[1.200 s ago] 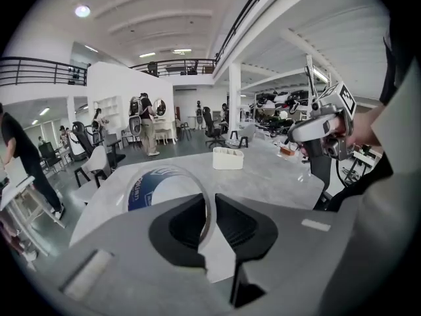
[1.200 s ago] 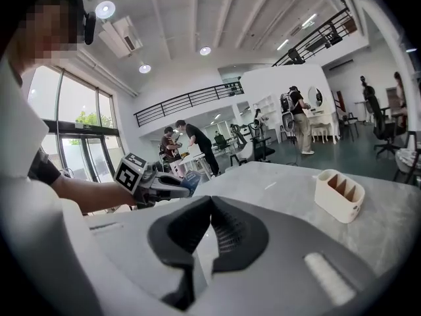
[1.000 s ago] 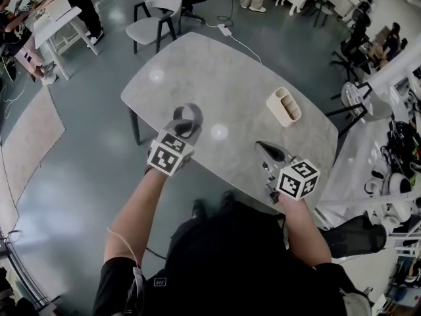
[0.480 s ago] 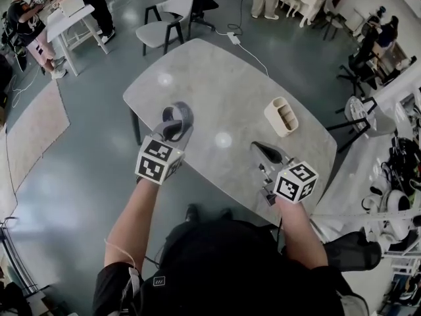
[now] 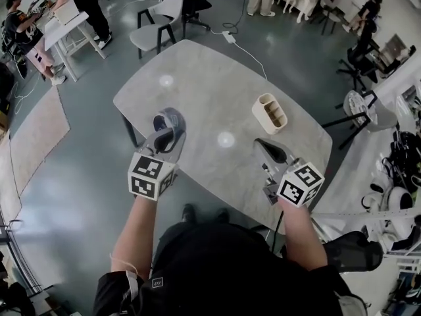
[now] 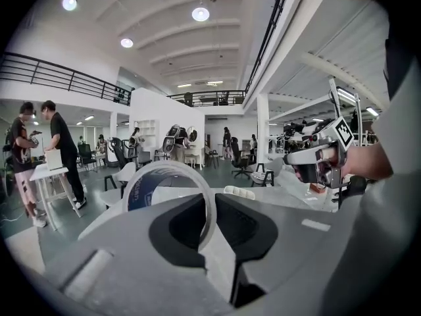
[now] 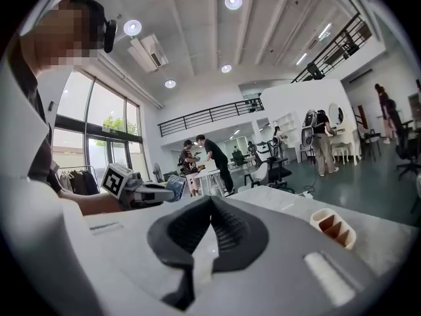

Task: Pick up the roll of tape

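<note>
Over the near left edge of the tabletop (image 5: 217, 91), the roll of tape (image 5: 169, 120) is held clear of the surface by the left claw (image 5: 168, 133). Its pads are pinched on the ring's thin wall, one inside the ring and one outside. Compared with a second ago, the roll is seen carried up and back towards the person, away from the middle of the tabletop, while the pinch looks unchanged. The pick-up is therefore judged as good as done, with only a steady hold needed. The right claw (image 5: 270, 151) is pressed together on nothing, above the near right side of the tabletop.

The roll is seen as a wide, hollow ring with a whitish, slightly see-through wall and a blue printed inner face. Dark, ribbed, rubbery pads are set in smooth grey claw shells. The tabletop is pale grey, marbled and rounded, with a gloss that catches the ceiling lamps. A cream holder (image 5: 270, 112) with rounded corners and open compartments is left standing well apart from the roll.
</note>
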